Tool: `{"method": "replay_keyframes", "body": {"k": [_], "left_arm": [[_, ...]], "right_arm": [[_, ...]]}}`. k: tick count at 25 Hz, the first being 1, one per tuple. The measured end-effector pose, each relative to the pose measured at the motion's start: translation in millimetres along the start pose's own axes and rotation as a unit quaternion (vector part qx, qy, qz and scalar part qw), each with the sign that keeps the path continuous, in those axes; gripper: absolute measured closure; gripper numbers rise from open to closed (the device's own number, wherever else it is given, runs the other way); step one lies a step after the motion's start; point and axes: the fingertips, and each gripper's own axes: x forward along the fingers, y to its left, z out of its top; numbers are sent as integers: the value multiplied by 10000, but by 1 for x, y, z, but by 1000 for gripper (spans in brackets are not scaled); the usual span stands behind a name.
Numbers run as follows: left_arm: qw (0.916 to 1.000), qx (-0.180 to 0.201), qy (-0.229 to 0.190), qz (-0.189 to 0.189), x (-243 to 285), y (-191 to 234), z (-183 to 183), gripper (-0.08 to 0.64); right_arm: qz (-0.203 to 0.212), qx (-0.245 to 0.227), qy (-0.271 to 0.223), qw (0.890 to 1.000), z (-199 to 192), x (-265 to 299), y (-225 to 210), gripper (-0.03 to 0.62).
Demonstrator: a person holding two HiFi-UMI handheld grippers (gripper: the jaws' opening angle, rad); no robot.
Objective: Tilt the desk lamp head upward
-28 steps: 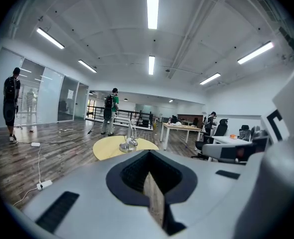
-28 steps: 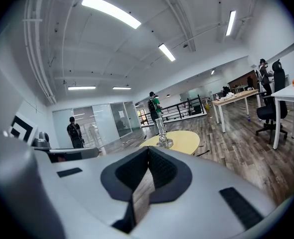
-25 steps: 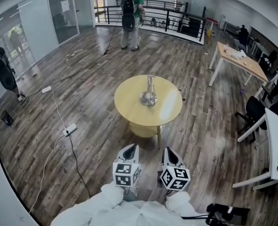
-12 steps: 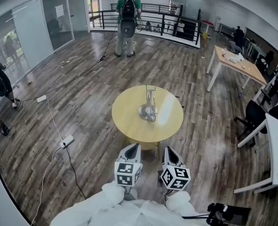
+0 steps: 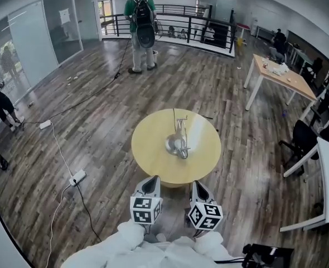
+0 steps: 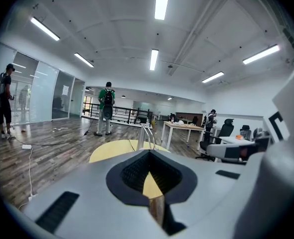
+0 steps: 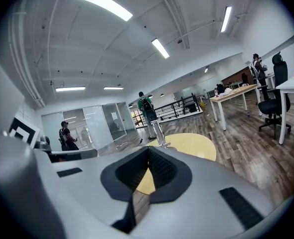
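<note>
A silver desk lamp (image 5: 178, 141) stands on a round yellow table (image 5: 150, 149) ahead of me, its thin arms rising from a round base. The lamp's arm (image 6: 147, 136) shows over the table in the left gripper view, and the lamp (image 7: 158, 132) shows again in the right gripper view. My left gripper (image 5: 153, 181) and right gripper (image 5: 197, 187) hang side by side short of the table's near edge, both shut and empty. Neither touches the lamp. The lamp head's tilt is too small to tell.
A person with a backpack (image 5: 139, 24) stands far behind the table by a black railing (image 5: 192, 29). Cables and a power strip (image 5: 77, 177) lie on the wood floor at left. Desks (image 5: 279, 71) and office chairs (image 5: 304, 135) stand at right.
The round table and lamp have come closer and lower in the head view as I walk toward them. Both grippers stay shut in the same place relative to me.
</note>
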Motion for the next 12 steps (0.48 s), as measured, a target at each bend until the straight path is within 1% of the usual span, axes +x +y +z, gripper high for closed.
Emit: {"method": "replay_keyframes", "body": {"k": [7,12], "left_arm": [[9998,-108,147,-31,39,17,1,558],[9997,-146,205,50,75,31,9,558]], "right_arm": [[-100,-41,5,9999,19,39,-13,578],[22,-98,29,9999,32,82,-19,578]]}}
